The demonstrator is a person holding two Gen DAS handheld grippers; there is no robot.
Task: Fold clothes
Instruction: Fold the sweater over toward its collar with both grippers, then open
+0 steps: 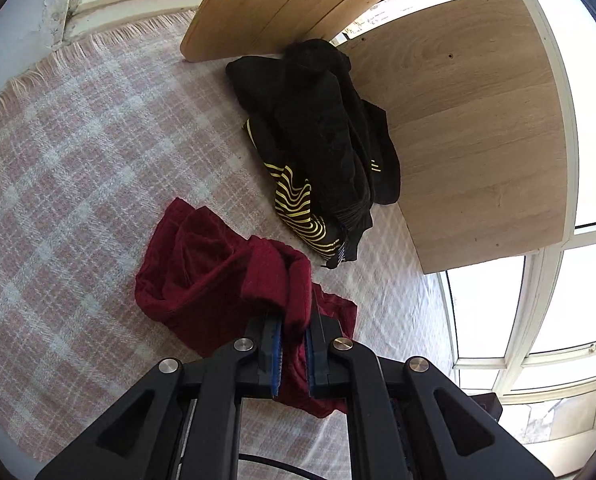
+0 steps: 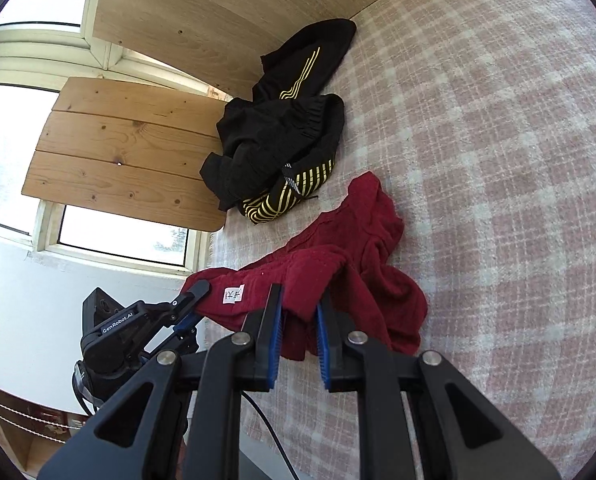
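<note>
A dark red garment (image 1: 202,276) lies crumpled on the pink-and-white checked blanket (image 1: 58,168). My left gripper (image 1: 294,320) is shut on a bunched edge of it. In the right wrist view the same red garment (image 2: 361,248) stretches from the blanket to both grippers, with a white label (image 2: 234,294) on its edge. My right gripper (image 2: 299,312) is shut on a fold of the red cloth. The left gripper (image 2: 190,304) shows at lower left, holding the garment's other end.
A heap of black clothes with yellow stripes (image 1: 317,152) lies against wooden boards (image 1: 477,132); it also shows in the right wrist view (image 2: 282,140). Windows (image 1: 593,120) stand behind. The blanket's fringed edge (image 1: 38,68) is at the upper left.
</note>
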